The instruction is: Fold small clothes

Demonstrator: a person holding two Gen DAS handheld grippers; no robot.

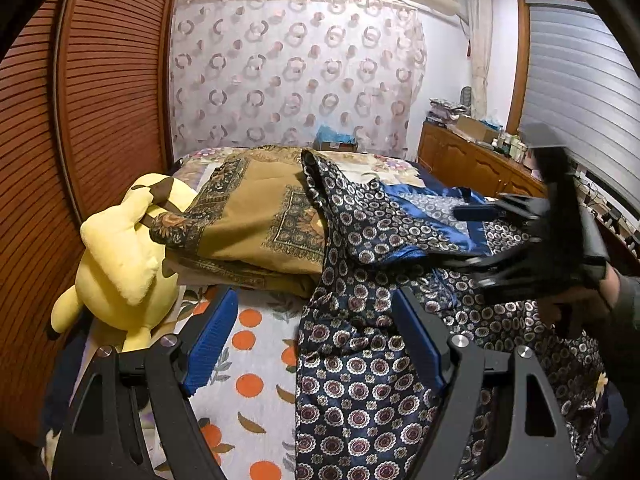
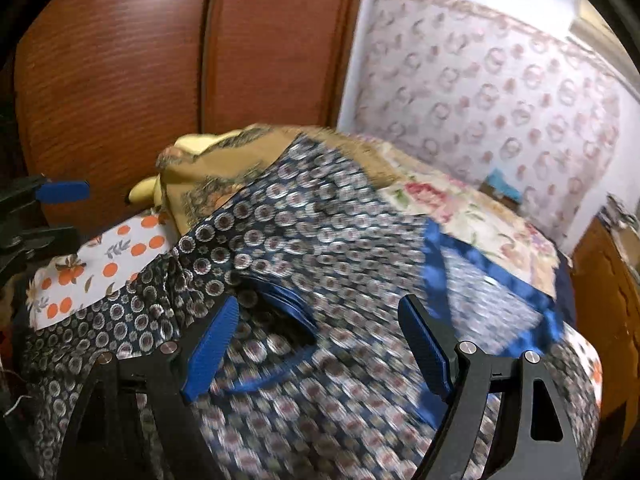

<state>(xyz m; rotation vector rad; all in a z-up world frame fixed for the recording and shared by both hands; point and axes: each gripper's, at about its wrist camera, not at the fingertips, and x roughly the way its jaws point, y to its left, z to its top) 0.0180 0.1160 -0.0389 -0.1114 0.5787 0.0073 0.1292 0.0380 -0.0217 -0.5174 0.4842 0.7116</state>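
Navy patterned garment [image 1: 360,380] spread on the orange-print bedsheet [image 1: 256,360].
Left gripper [image 1: 316,340] and right gripper [image 2: 320,340] are held wide, empty; the yellow plush [image 1: 120,264] is fully seen only from the left wrist.

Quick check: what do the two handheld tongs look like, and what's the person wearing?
Both tongs, left and right, match: black plastic frames with cut-out arms, silver round screw heads at the pivots, and ribbed blue pads on each finger. In the left view, the right tongs show a black boxy body on top. No cables visible. The person's sleeve is dark grey.
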